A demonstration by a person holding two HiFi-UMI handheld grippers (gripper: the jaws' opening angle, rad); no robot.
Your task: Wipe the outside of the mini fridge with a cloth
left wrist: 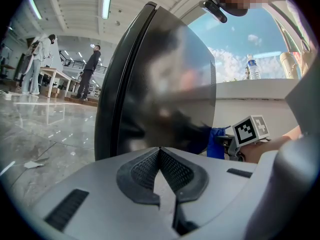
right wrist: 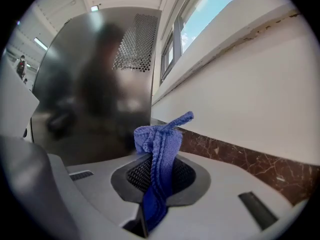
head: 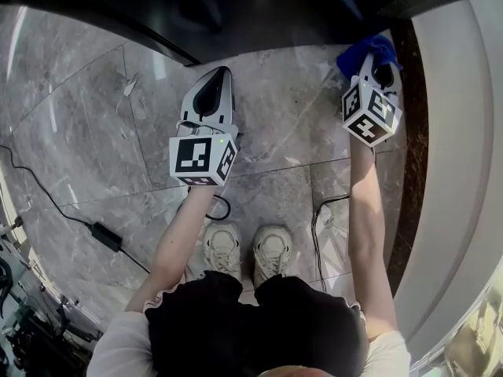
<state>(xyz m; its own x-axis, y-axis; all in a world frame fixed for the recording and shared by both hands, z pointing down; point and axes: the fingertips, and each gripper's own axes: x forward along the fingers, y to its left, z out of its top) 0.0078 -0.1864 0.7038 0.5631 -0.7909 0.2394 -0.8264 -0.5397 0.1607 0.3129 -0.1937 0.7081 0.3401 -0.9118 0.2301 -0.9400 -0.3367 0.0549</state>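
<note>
The 2 fingers of the right gripper point(right wrist: 157, 171) are clamped on a blue cloth point(right wrist: 161, 144); the cloth stands up from between them in a bunched fold, with a loose tail pointing toward the white wall point(right wrist: 250, 79). The 2 fingers of the left gripper point(left wrist: 160, 159) are pressed together with nothing between them; that gripper points at the dark, glossy door side of the mini fridge point(left wrist: 160, 79) and does not touch it.

In the head view the person stands on a marble floor point(head: 94, 132) with the fridge point(head: 259, 6) straight ahead at the top edge; the left gripper point(head: 214, 85) hangs in front of it, well apart from the right gripper point(head: 369, 61), which carries the cloth point(head: 363, 52) into the gap between the fridge's side and the wall. The right gripper view faces the fridge's side panel point(right wrist: 90, 84) with its mesh vent point(right wrist: 135, 41); the cloth is close to the panel's lower part, but I cannot tell whether it touches.

As a judgement: the cloth is gripped and brought to the fridge, so the setup is done; no panel shows streaks or damp marks to prove wiping, so the side, the door and the top should all count as left to do.
</note>
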